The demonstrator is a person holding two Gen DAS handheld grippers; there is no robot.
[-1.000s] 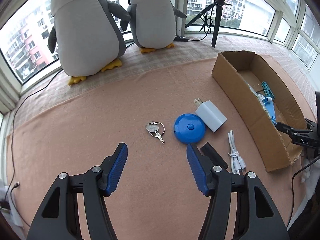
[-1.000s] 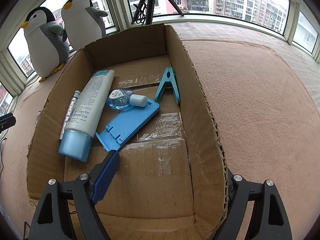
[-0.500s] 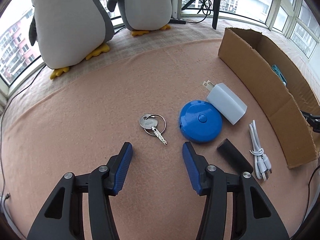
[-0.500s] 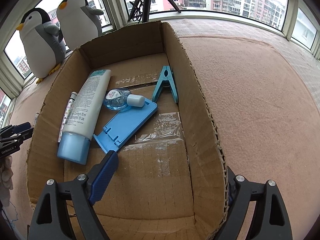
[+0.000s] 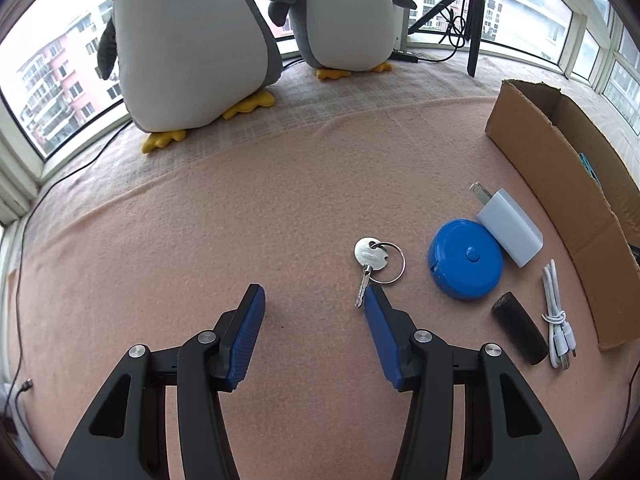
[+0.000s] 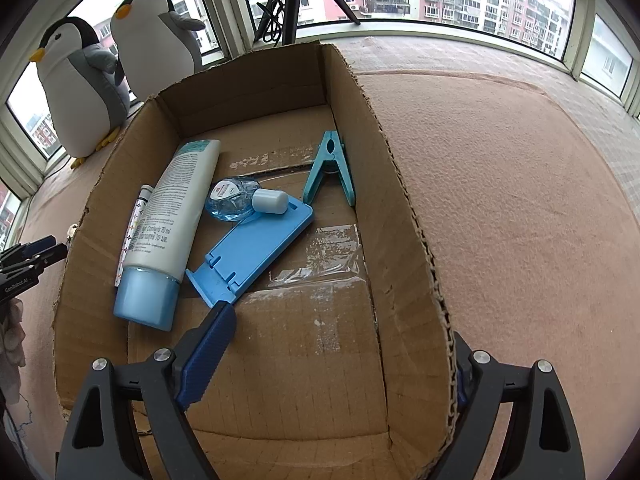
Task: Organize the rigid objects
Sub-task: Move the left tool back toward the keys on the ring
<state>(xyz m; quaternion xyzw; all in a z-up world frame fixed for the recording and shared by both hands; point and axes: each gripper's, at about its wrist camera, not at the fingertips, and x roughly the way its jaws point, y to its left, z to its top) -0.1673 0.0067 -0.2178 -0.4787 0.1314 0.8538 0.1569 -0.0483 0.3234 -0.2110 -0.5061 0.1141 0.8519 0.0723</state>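
In the left wrist view, a key on a ring [image 5: 374, 260] lies on the pink blanket, with a blue round tape measure [image 5: 465, 264], a white charger plug [image 5: 508, 224], a black cylinder [image 5: 519, 334] and a white cable [image 5: 557, 316] to its right. My left gripper [image 5: 314, 300] is open and empty just short of the key; its right fingertip nearly touches the key's tip. My right gripper [image 6: 340, 344] is open, straddling the right wall of the cardboard box [image 6: 404, 216]. Inside lie a tube [image 6: 168, 224], a blue stand [image 6: 256, 248], a small bottle [image 6: 240, 200] and a clip [image 6: 330, 166].
Two plush penguins [image 5: 192, 48] stand at the back by the windows, with a tripod [image 5: 472, 12] beside them. The cardboard box [image 5: 560, 184] stands at the right of the loose items. A thin cable [image 5: 18, 264] runs along the blanket's left edge.
My left gripper has moved forward and left, down toward the key; the items now sit to the right of its fingers. My right gripper has barely moved.
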